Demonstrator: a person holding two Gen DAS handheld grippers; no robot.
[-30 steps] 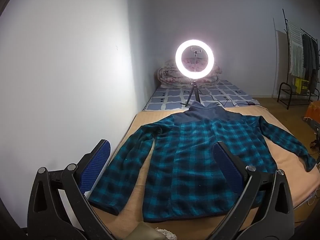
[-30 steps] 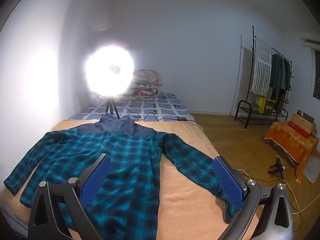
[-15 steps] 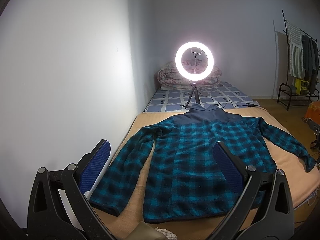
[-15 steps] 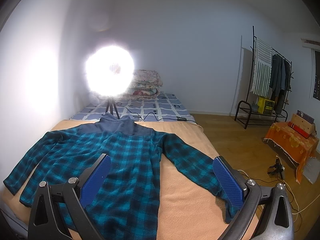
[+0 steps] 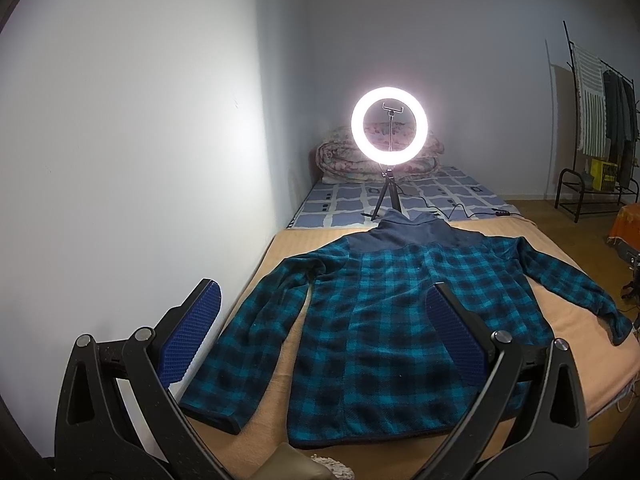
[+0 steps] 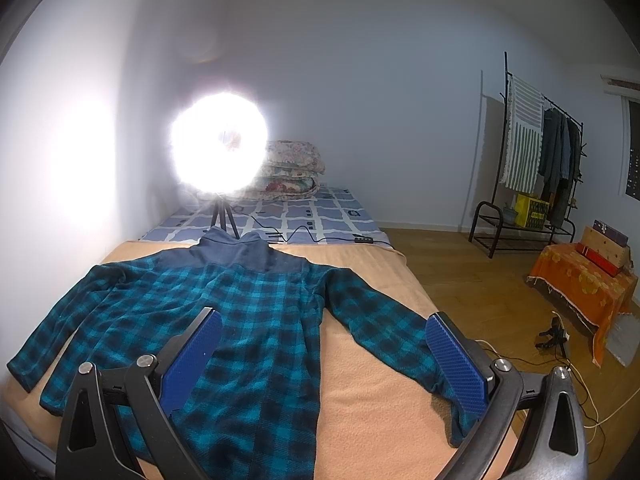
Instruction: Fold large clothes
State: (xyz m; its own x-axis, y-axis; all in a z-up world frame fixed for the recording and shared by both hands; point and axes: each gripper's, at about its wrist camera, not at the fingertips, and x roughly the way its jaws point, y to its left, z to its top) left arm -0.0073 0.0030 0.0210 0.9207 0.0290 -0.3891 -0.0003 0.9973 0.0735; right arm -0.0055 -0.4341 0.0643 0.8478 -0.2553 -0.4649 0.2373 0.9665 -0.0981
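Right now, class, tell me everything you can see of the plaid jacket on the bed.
The plaid jacket is teal-and-black checked, fleecy-looking, with a plain navy collar and yoke. It lies flat and unfolded on the orange blanket, collar toward the ring light, both sleeves angled outward, hem nearest the cameras. Neither open gripper touches it.

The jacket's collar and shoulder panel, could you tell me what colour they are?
Plain dark navy collar and shoulder panel, unlike the teal-and-black check below; clearest in the left wrist view.

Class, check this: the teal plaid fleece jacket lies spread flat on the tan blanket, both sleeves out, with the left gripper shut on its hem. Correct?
One error: the left wrist view shows the left gripper open, above the teal plaid fleece jacket. The jacket does lie flat on the tan blanket, sleeves out.
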